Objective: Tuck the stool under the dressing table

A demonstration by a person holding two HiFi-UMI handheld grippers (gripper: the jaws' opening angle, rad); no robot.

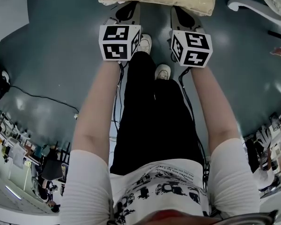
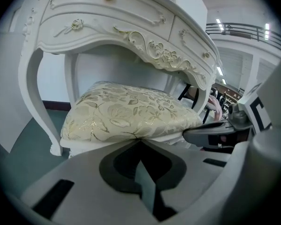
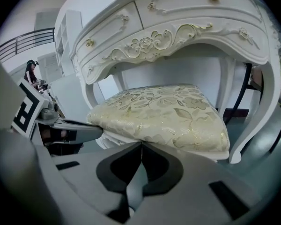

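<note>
Plainly, the brocade stool [image 2: 131, 112] sits under the carved dressing table [image 2: 145, 43].

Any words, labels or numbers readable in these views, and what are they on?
T-shirt: small print, too blurred to read.
left cube, right cube: square markers only, no words.
dressing table, stool: no text.
</note>
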